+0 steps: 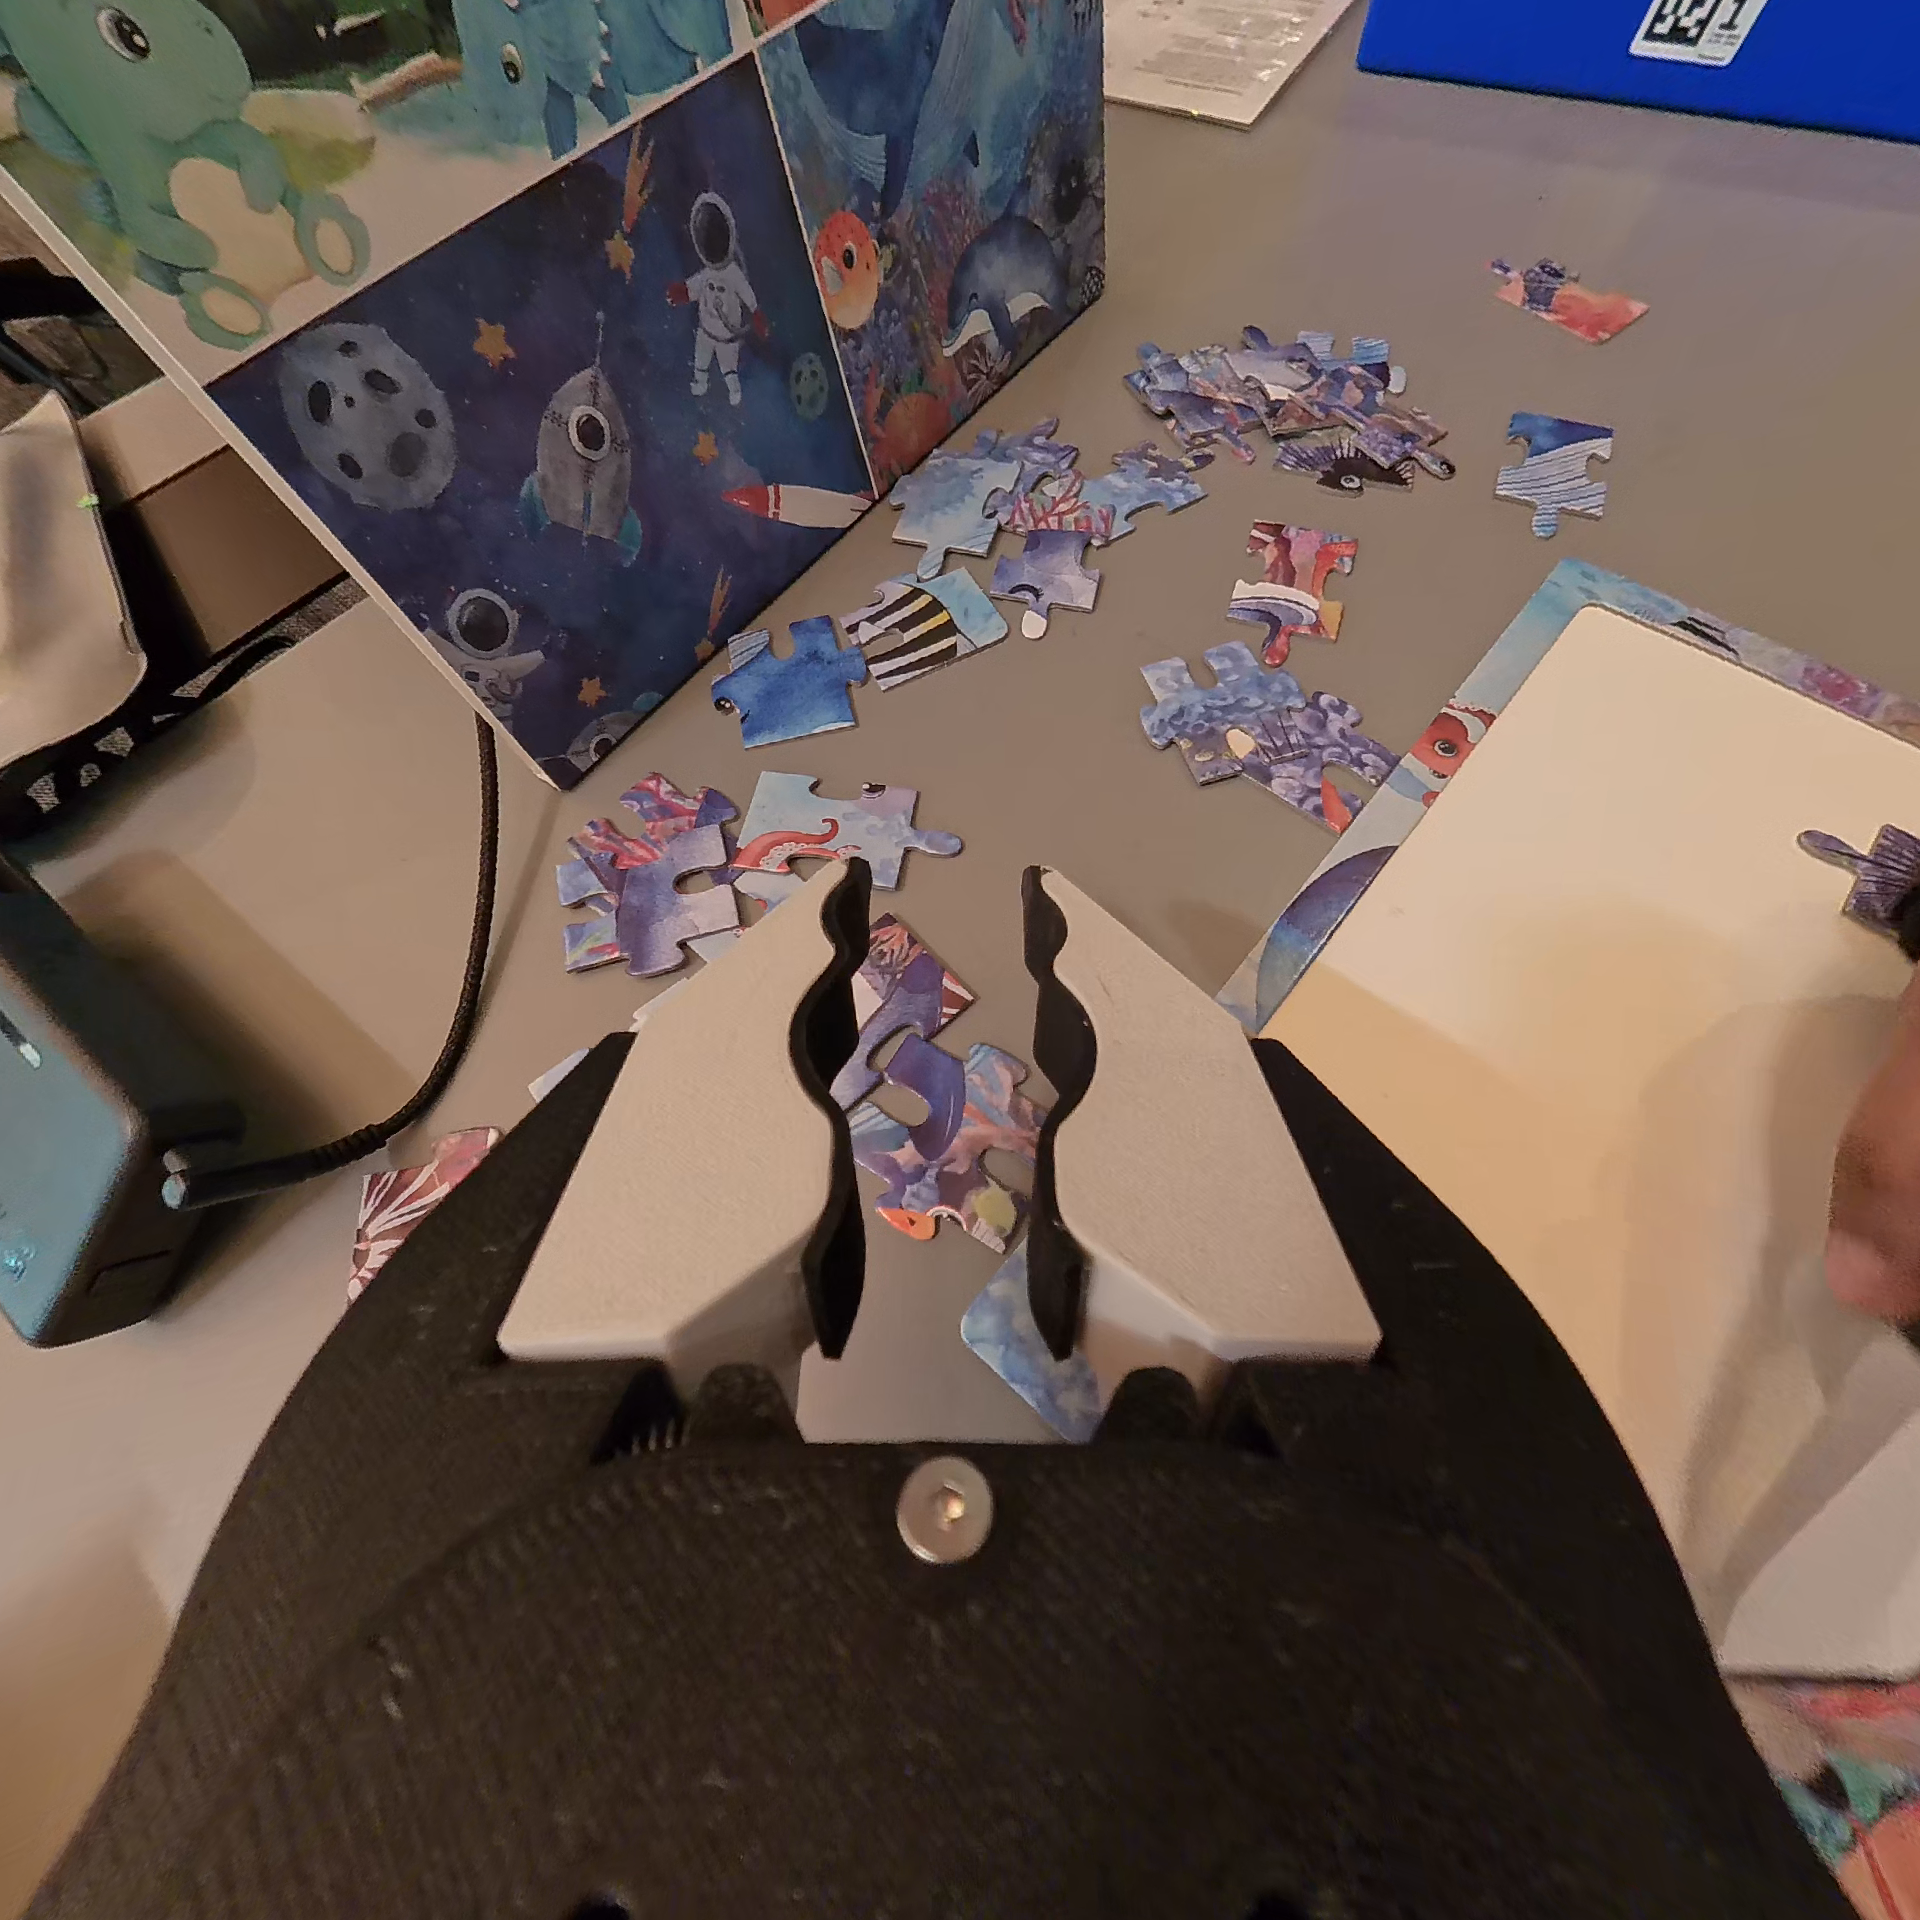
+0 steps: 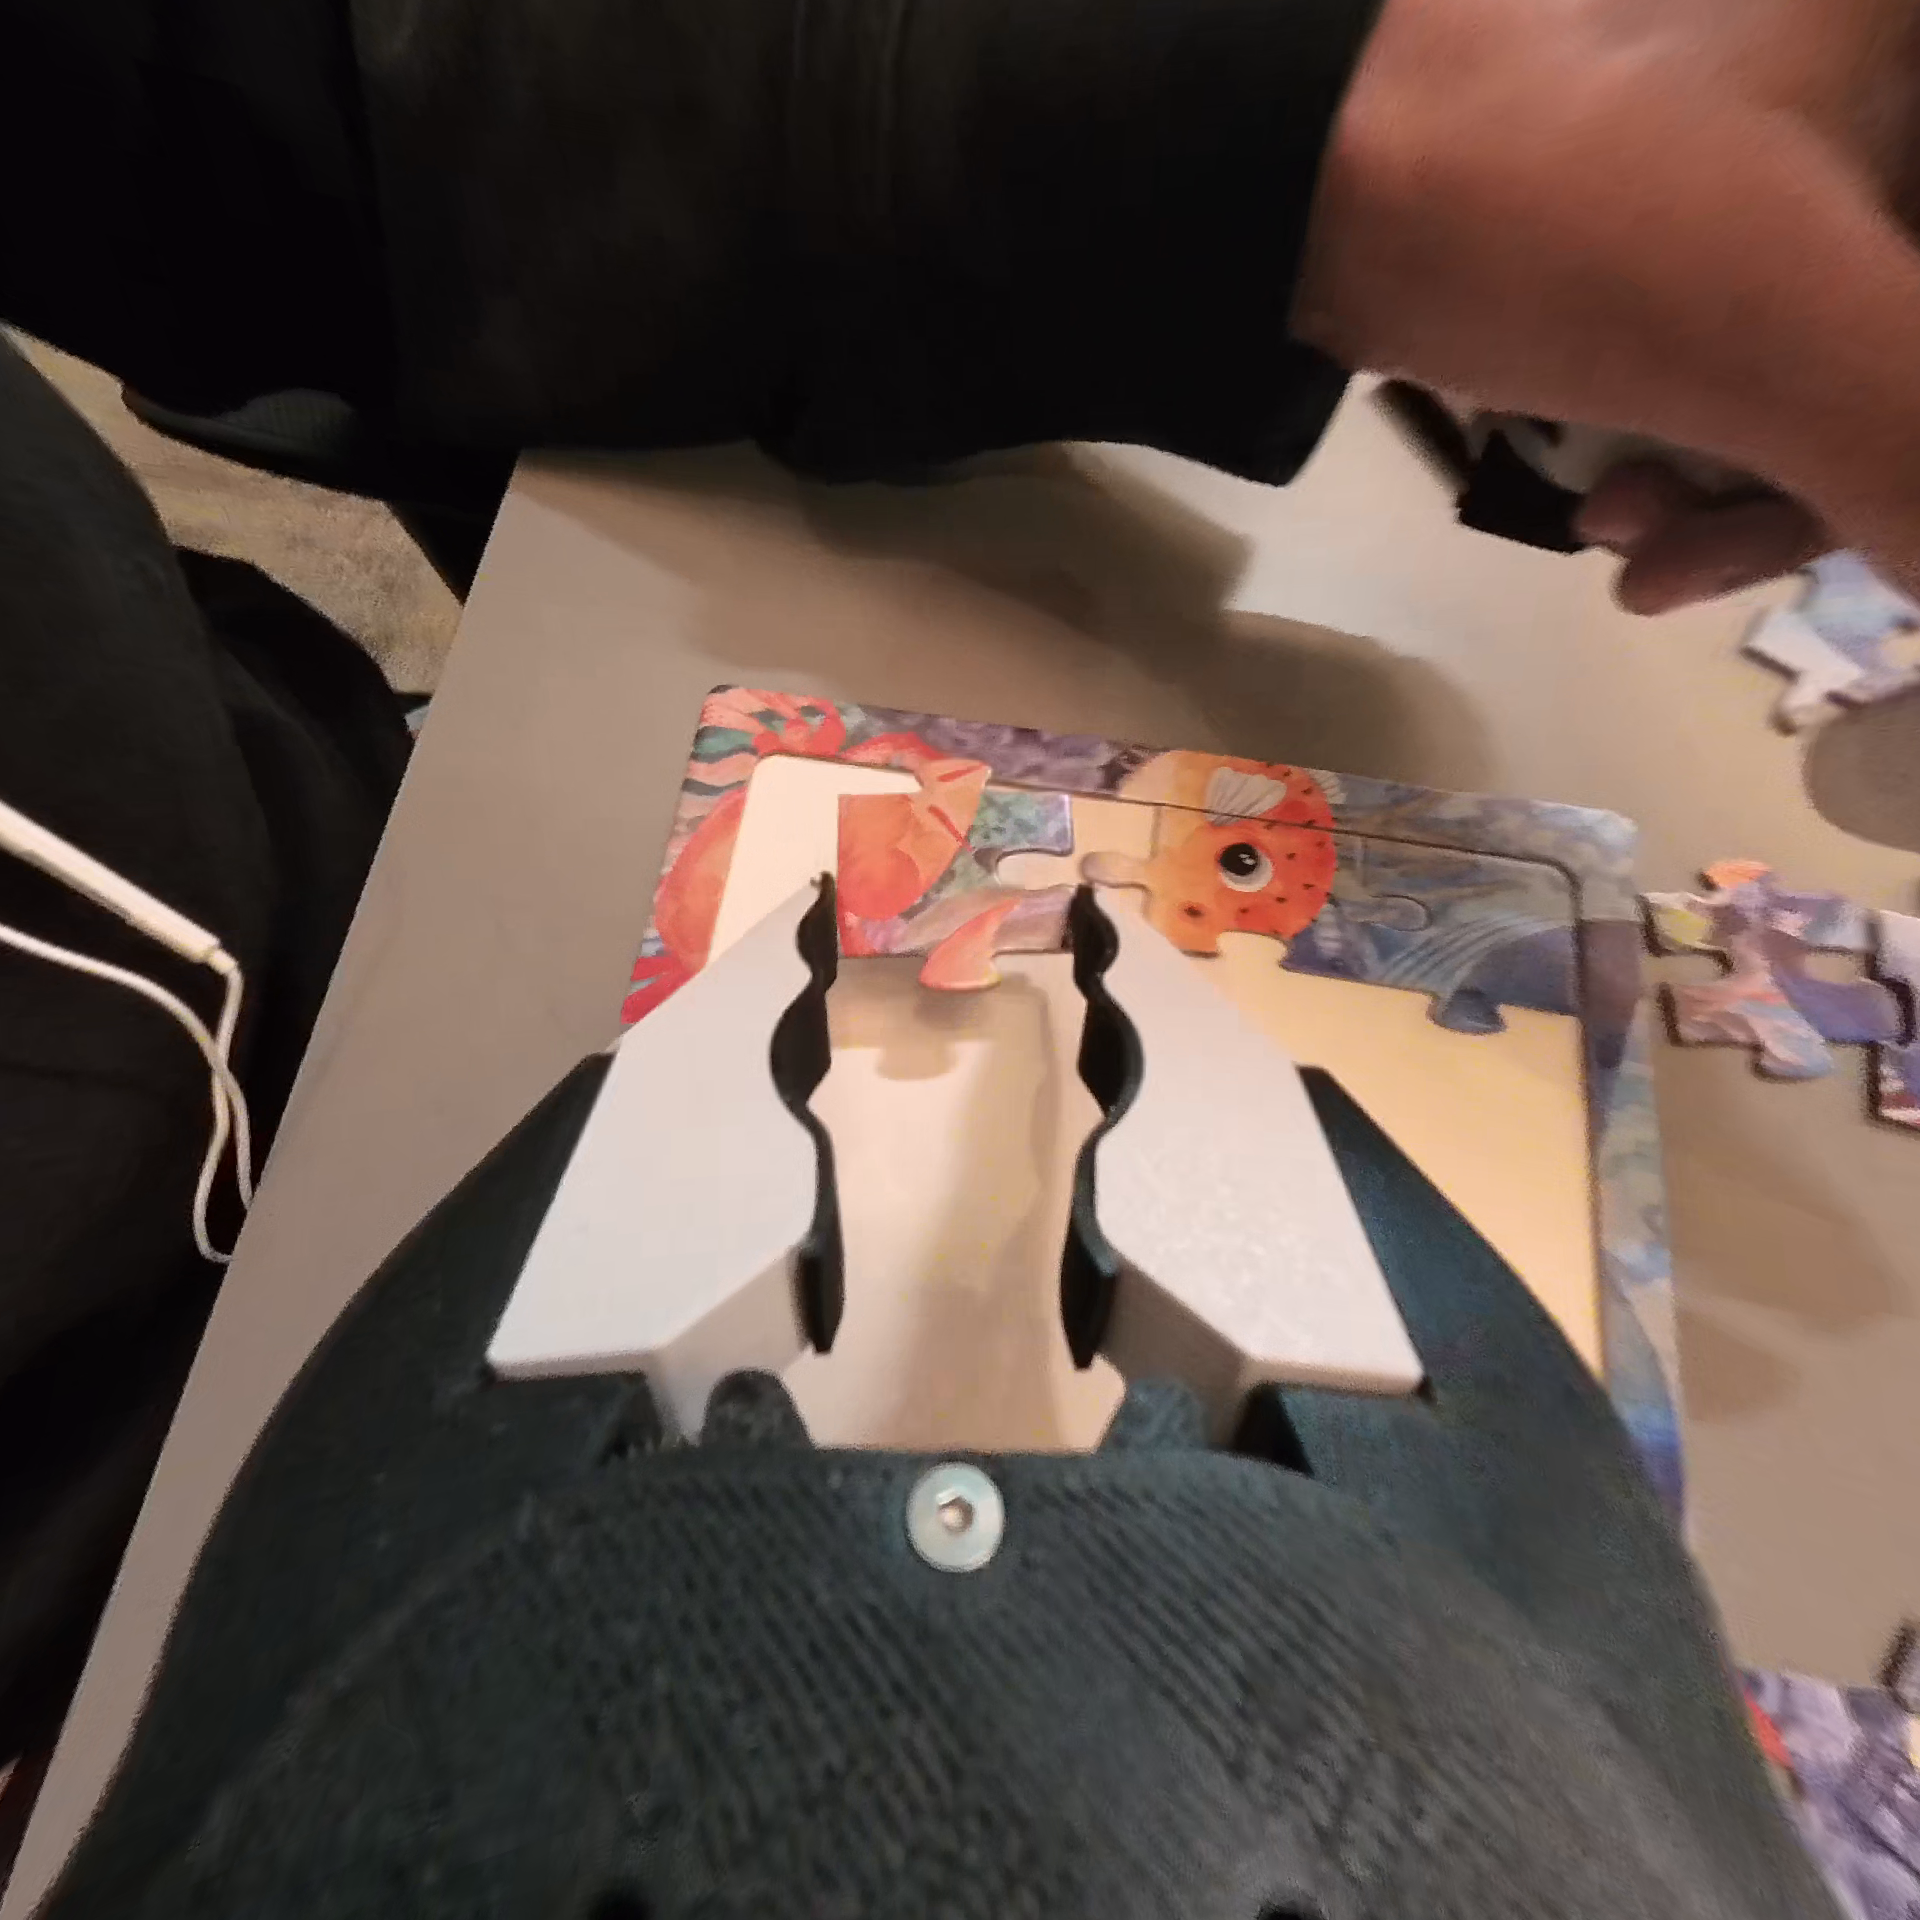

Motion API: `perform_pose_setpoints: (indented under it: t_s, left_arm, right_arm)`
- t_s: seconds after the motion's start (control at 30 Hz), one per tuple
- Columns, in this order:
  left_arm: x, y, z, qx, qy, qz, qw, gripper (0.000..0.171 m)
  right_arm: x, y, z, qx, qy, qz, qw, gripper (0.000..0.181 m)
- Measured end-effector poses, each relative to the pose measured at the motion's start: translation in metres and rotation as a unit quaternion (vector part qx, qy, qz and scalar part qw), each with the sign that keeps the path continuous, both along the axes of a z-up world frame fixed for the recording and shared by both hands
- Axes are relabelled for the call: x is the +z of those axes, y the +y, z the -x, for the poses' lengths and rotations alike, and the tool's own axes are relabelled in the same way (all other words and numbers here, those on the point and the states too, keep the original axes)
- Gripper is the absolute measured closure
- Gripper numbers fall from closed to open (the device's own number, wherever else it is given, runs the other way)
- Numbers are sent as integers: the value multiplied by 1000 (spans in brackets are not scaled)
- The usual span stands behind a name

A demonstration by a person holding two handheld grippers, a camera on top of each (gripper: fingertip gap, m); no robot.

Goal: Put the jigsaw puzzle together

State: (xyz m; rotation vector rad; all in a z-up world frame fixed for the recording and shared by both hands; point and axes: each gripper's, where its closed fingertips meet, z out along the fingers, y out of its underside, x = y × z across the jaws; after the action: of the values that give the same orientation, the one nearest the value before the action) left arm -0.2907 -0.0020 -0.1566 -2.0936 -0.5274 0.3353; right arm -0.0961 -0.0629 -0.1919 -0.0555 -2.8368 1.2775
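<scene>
The puzzle tray (image 2: 1621,1039) lies at the table's (image 2: 582,665) near corner, mostly bare, with crab and pufferfish pieces (image 2: 1236,852) seated. Loose pieces (image 1: 935,1122) scatter beside the picture box (image 1: 582,436). The left gripper (image 1: 945,883) and right gripper (image 2: 951,899) are both spread, empty.

Far ahead of the jaws of the left gripper (image 1: 945,878), a white sheet (image 1: 1216,52) carries printed lines too small to read. Ahead and to their right, a white sticker (image 1: 1696,26) with a square code sits on a blue box (image 1: 1538,62). Off to their left, a black strap (image 1: 114,748) bears blurred white letters.
</scene>
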Motion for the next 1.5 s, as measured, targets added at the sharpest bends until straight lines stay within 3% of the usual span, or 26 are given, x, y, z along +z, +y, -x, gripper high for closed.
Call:
perform_pose_setpoints:
  t_s: [0.27, 1.03, 1.5]
  left_arm:
    - [3, -1, 0, 1, 1, -4, 1000, 144]
    - [3, 0, -1, -2, 2, -2, 1000, 144]
    - [3, 1, -1, -2, 2, -2, 1000, 144]
  right_arm:
    - [-5, 30, 53, -121, 18, -21, 992, 137]
    - [-17, 32, 58, -113, 19, -38, 993, 139]
    - [-19, 33, 61, -123, 8, -32, 992, 126]
